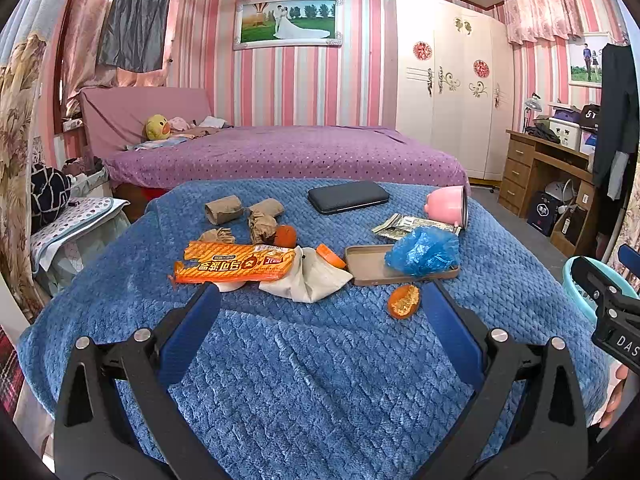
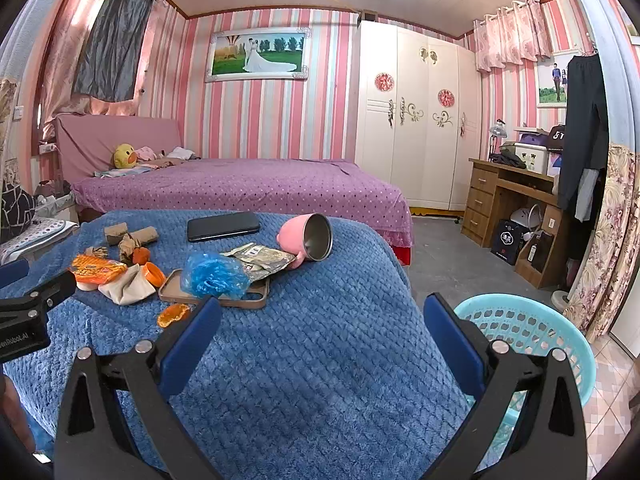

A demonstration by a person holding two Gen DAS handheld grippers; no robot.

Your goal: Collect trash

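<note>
Trash lies scattered on a blue blanket (image 1: 320, 360): an orange snack wrapper (image 1: 236, 266), crumpled brown paper (image 1: 262, 226), a white crumpled bag (image 1: 312, 278), orange peel (image 1: 403, 301), a blue plastic bag (image 1: 424, 250) on a brown tray (image 1: 368, 270), and a foil packet (image 1: 400, 226). My left gripper (image 1: 320, 304) is open just short of the wrapper and the peel, with nothing between its fingers. My right gripper (image 2: 320, 316) hovers open over the blanket's right side, beside a light blue basket (image 2: 532, 332). The blue bag (image 2: 214, 274) lies ahead of it to the left.
A black phone (image 1: 348, 196) and a tipped pink cup (image 1: 448, 204) lie at the blanket's far side. Behind stands a purple bed (image 1: 280, 152). A white wardrobe (image 2: 412, 128) and a wooden desk (image 2: 508, 200) are at the right. The basket sits on the floor.
</note>
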